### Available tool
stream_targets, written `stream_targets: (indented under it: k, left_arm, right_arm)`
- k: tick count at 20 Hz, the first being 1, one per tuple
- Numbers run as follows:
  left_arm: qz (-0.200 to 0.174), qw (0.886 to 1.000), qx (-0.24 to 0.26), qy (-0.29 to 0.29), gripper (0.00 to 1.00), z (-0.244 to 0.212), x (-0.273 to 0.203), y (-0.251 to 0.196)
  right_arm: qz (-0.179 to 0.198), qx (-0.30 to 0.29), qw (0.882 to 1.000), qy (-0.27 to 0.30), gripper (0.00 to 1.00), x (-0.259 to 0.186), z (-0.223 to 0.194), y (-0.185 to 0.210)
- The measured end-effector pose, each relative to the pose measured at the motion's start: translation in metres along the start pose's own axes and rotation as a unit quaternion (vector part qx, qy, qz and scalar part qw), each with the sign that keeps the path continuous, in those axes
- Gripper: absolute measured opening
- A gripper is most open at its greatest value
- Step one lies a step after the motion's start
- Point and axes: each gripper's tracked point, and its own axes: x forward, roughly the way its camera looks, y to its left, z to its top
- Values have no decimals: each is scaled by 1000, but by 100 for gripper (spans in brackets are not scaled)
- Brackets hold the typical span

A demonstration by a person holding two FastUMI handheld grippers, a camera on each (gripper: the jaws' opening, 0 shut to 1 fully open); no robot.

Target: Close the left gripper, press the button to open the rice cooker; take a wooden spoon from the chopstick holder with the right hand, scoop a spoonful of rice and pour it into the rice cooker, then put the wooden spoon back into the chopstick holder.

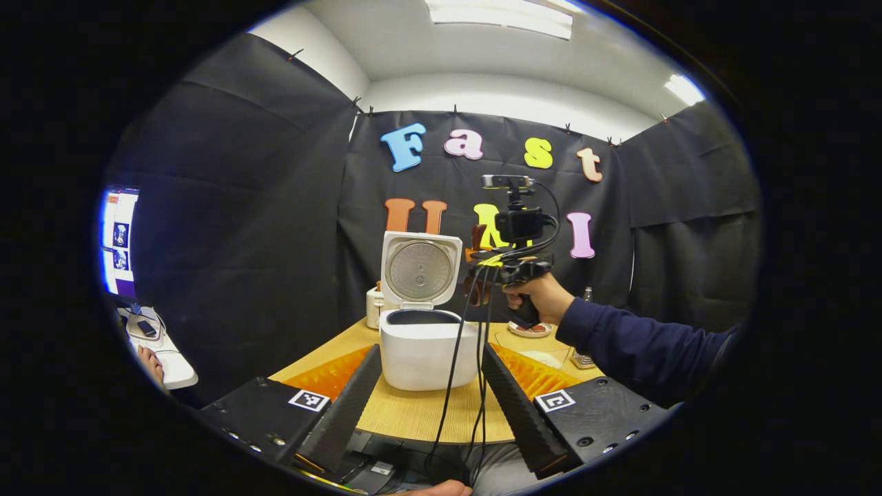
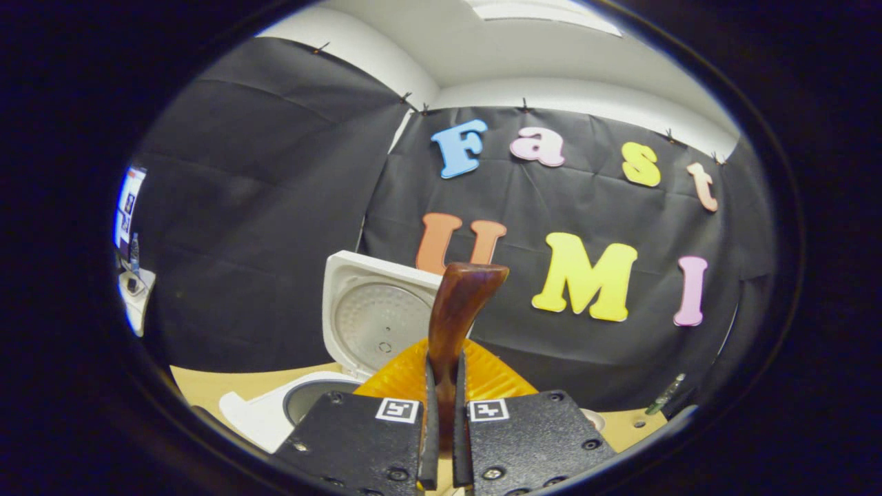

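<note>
The white rice cooker [image 1: 424, 355] stands on the wooden table [image 1: 413, 413] with its lid [image 1: 420, 270] swung upright and the inner pot showing. My left gripper [image 1: 431, 350] is open in front of it, with its fingers wide apart on either side of the cooker's body and off it. A hand holds my right gripper [image 1: 486, 275] above and just right of the cooker. In the right gripper view, my right gripper [image 2: 444, 368] is shut on the brown wooden spoon [image 2: 458, 310], which sticks up between the fingers. The open cooker [image 2: 310, 403] lies below and to the left.
A white chopstick holder [image 1: 374, 306] stands behind the cooker on its left. A small plate [image 1: 530, 329] and a clear container [image 1: 544, 357] sit on the right of the table under a dark sleeve [image 1: 641, 344]. Cables [image 1: 455, 372] hang in front of the cooker. A monitor [image 1: 120, 241] glows at far left.
</note>
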Motion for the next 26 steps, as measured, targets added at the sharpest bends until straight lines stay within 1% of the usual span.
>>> stream_targets:
  k: [2, 4, 6, 7, 8, 9, 10, 12, 13, 15, 18, 19, 21, 23, 26]
  left_arm:
    - [10, 1000, 1, 0, 93, 0, 4, 1]
    - [11, 1000, -7, -3, 93, 4, 10, -3]
    - [10, 1000, -10, 1, 94, 4, 16, -6]
    - [13, 1000, -10, 3, 94, 4, 19, -7]
    - [14, 1000, -8, 1, 94, 4, 22, -9]
    - [11, 1000, -7, 0, 94, 4, 25, -11]
    - [10, 1000, -7, -1, 94, 3, 28, -14]
    - [13, 1000, -10, -5, 94, 1, 35, -16]
    - [14, 1000, -11, -5, 94, 0, 40, -19]
    - [11, 1000, -13, -3, 94, -2, 47, -28]
    - [4, 1000, -9, -8, 94, 1, 56, -39]
    - [2, 1000, -9, -9, 94, 0, 60, -41]
    - [0, 1000, -10, -10, 94, -1, 67, -46]
    - [-1, 1000, -12, -6, 94, -5, 76, -50]
    - [0, 1000, -19, -7, 94, -7, 91, -53]
  right_arm:
    - [-10, 25, 1000, 8, 14, -16, 0, -25]
    - [-17, 49, 999, 2, 13, -35, 2, -51]
    - [-26, 54, 998, -7, 13, -53, 4, -80]
    - [-39, 55, 998, -11, 13, -64, 4, -99]
    - [-49, 56, 997, -13, 12, -74, 3, -115]
    - [-55, 60, 997, -15, 13, -81, 1, -126]
    - [-58, 69, 996, -16, 12, -90, 0, -138]
    - [-59, 80, 995, -18, 13, -106, -3, -161]
    - [-66, 82, 994, -14, 13, -113, -7, -174]
    - [-82, 77, 994, -4, 13, -125, -19, -199]
    - [-117, 72, 990, 10, 11, -148, -39, -241]
    - [-128, 73, 989, 14, 15, -156, -47, -254]
    - [-146, 75, 986, 17, 13, -168, -64, -277]
    - [-159, 82, 983, 30, 13, -176, -88, -298]
    - [-172, 100, 979, 48, 13, -170, -125, -317]
